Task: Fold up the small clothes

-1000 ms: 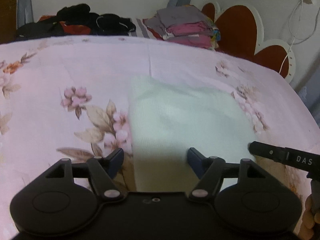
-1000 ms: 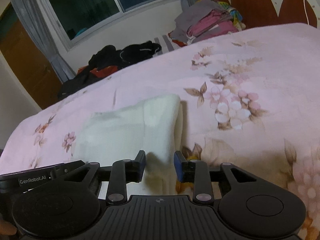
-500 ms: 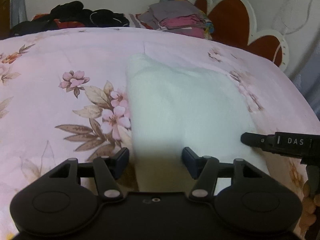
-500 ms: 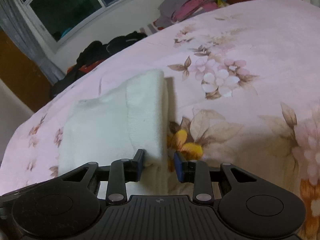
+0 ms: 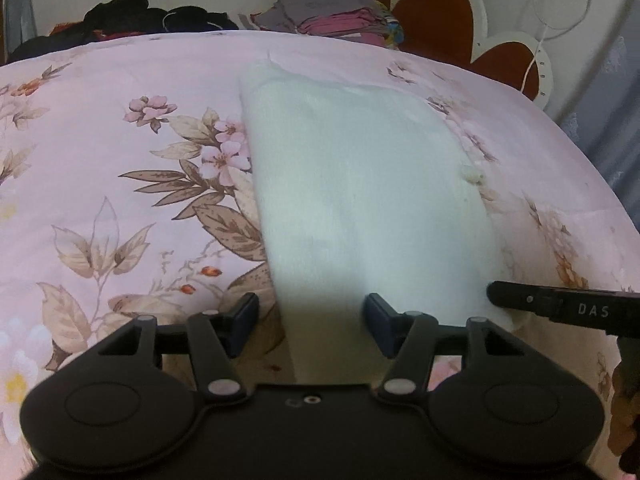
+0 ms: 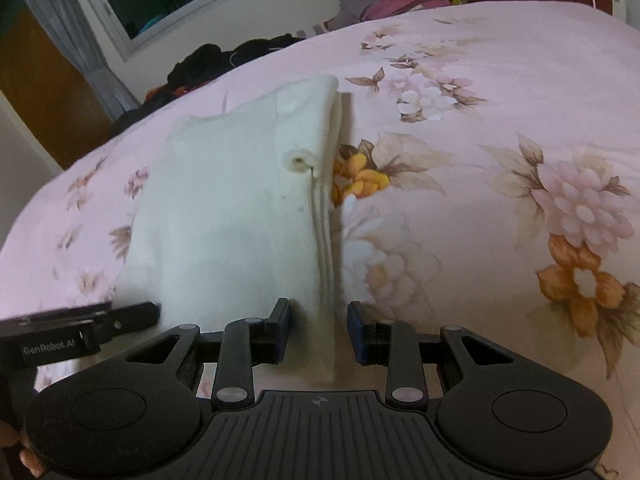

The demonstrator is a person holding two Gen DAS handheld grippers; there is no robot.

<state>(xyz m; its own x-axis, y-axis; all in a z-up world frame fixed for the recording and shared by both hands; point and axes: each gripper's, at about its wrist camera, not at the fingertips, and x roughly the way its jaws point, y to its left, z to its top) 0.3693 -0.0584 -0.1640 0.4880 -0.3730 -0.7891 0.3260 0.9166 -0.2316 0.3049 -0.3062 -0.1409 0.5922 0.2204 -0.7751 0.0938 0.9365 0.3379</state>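
The white garment (image 5: pixel 360 184) lies partly folded mid-bed on the floral bedspread (image 5: pixel 120 160) – left tongs (image 5: pixel 312 322) and right tongs (image 6: pixel 316 330) both gape at its near corners, gripping nothing – so further folds seem left

"DAS" stands on the right gripper (image 5: pixel 576 311); "GenRobot.AI" stands on the left gripper (image 6: pixel 60 340)
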